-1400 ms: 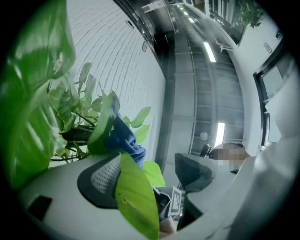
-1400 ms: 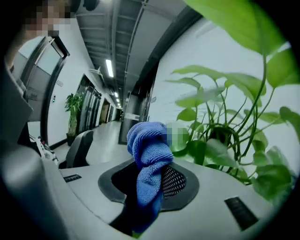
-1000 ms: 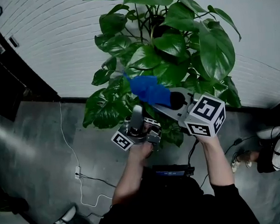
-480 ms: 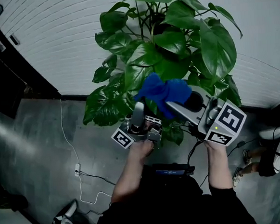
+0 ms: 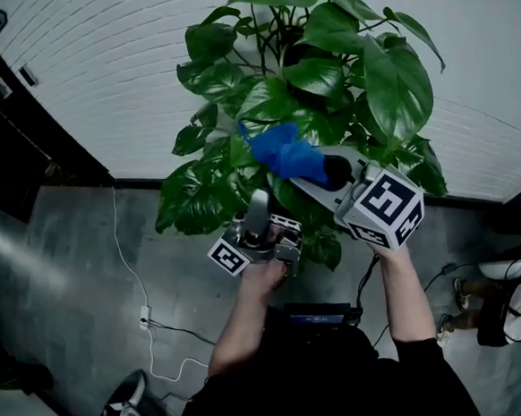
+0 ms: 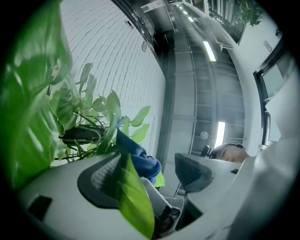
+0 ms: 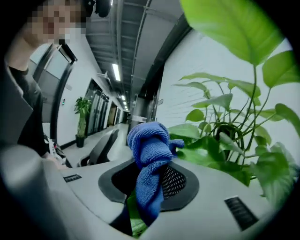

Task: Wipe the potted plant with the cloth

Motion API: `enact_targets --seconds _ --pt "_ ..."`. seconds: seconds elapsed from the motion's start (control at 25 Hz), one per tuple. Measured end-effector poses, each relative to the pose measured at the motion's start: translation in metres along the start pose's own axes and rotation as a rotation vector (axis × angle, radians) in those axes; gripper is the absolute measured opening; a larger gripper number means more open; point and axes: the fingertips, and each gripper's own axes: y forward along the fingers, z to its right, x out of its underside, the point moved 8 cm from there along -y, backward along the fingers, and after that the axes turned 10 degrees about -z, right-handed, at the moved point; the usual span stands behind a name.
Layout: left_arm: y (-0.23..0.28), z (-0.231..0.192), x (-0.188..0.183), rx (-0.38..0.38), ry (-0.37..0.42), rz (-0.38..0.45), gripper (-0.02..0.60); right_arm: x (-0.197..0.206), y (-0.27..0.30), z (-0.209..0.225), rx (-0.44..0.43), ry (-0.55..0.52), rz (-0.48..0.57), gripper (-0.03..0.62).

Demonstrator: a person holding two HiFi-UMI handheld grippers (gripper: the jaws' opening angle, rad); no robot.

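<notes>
The blue cloth [image 5: 285, 154] is sitting bunched against the broad green leaves near the middle of the potted plant [image 5: 322, 72], on the side facing the person. The right gripper [image 5: 312, 173] is holding it: in the right gripper view its fingers [image 7: 176, 180] are pressing together on the cloth, which is bulging up past the tips in a knot-like wad and hanging down between the pads. A bit of green leaf is showing low down behind the hanging fold. The marker cube [image 5: 382, 209] on this gripper is tilting toward the camera in the head view.

The left gripper [image 5: 258, 207] is pointing steeply upward beneath the lower foliage, just left of the right one. Its fingers [image 6: 101, 180] are standing partly apart and are clamping nothing; one leaf [image 6: 133, 201] is lying across the left pad, while the other pad is standing clear of it. Beyond that leaf, the left gripper view is showing the cloth and part of the right gripper.

The plant is rising in front of a white brick wall [image 5: 99, 90]; its pot is hidden under the leaves. A white cable [image 5: 126, 267] is trailing over the grey floor [image 5: 60, 290] to the left of the person's arms.
</notes>
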Motion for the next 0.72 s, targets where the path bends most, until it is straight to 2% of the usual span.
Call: enact_targets --seconds 0.12,0.32,0.52,0.72 --pt "0.0 0.0 -0.001 -0.001 0.004 0.0 0.36 0.011 0.004 -0.014 -0.095 0.038 -0.002 0.115" --pt "-0.001 -0.001 -0.003 -0.009 0.006 0.001 0.36 0.023 -0.001 -0.027 -0.191 0.095 0.015 0.115" --pt "-0.001 -0.001 -0.002 -0.019 0.005 0.003 0.36 0.034 -0.003 -0.041 -0.254 0.129 0.015 0.115" --pt "0.003 -0.003 -0.004 -0.01 0.003 0.009 0.359 0.032 -0.01 -0.047 -0.281 0.1 0.004 0.115"
